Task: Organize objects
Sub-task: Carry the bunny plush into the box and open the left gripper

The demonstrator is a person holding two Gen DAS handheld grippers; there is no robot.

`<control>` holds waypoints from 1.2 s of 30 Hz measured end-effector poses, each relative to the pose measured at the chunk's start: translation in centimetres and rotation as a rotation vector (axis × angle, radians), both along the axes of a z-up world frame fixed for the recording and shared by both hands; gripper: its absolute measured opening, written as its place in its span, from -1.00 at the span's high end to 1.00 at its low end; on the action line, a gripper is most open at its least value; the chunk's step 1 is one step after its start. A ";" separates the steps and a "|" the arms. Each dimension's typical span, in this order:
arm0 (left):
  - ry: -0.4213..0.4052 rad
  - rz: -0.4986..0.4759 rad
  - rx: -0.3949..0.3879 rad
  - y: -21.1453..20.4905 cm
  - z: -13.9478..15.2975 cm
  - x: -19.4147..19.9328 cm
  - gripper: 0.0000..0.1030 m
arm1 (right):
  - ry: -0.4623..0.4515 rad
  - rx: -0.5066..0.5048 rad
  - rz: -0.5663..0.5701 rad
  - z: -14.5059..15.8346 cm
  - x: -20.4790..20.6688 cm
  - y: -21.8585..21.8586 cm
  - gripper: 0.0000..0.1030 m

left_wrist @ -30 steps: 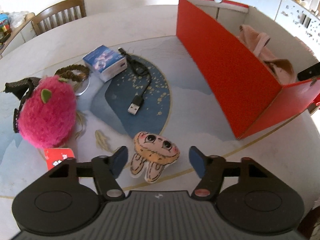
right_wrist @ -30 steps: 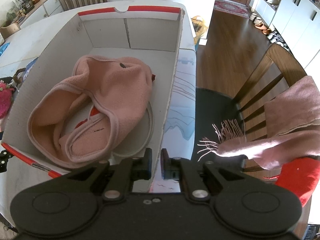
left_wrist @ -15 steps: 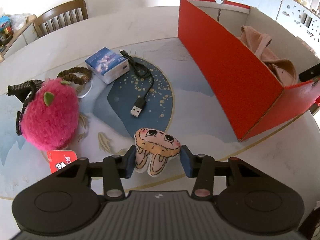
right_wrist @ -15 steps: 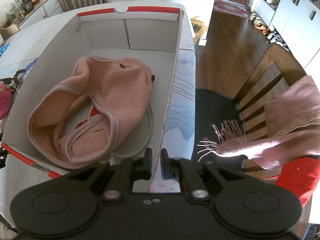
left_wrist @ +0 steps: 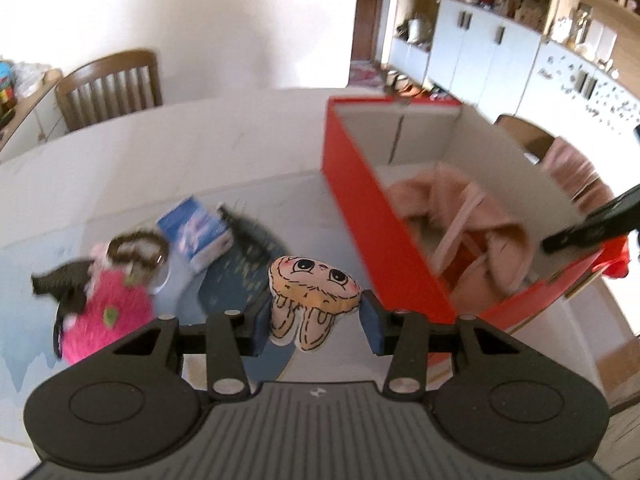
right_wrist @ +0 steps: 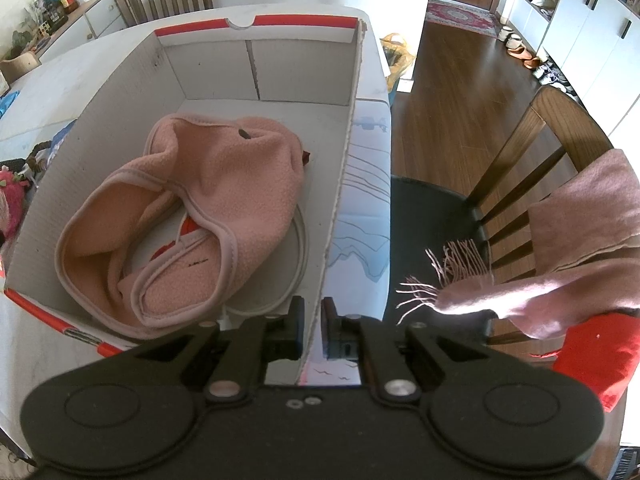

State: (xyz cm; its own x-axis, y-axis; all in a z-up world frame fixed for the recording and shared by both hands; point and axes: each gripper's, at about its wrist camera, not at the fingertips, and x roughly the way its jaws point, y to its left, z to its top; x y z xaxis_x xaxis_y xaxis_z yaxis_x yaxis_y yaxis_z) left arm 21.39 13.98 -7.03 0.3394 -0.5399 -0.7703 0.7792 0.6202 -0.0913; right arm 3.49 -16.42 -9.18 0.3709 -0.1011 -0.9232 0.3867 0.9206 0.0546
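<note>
One plush charm (left_wrist: 313,295), one box (left_wrist: 384,236)

wooden chair (left_wrist: 110,84) | white cabinets (left_wrist: 472,52) | pink scarf (right_wrist: 580,240)

A small flat plush bunny face (left_wrist: 312,292), peach with big drawn eyes and two ears hanging down, hangs clear of the bench, pinched at both sides. To its right stands the red cardboard box (left_wrist: 372,224), open-topped with pale inner walls, holding a crumpled pink fleece hat (right_wrist: 192,216) over a white round item. On the bench to the left lie a fuzzy magenta plush (left_wrist: 106,320), a braided brown band (left_wrist: 136,246), a blue-and-white packet (left_wrist: 196,232) and a blurred black cable (left_wrist: 244,228).
</note>
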 end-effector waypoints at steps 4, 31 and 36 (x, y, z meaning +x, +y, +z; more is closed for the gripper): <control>-0.015 -0.038 -0.041 -1.4 2.2 -0.2 0.14 | 0.000 -0.001 0.001 0.0 0.0 0.0 0.86; -0.060 -0.255 -0.013 -14.9 3.6 0.4 0.14 | -0.019 0.013 -0.011 0.0 -0.2 -0.2 0.86; -0.062 -0.285 0.026 -17.3 2.4 0.8 0.13 | -0.021 0.019 -0.019 0.0 -0.2 -0.3 0.86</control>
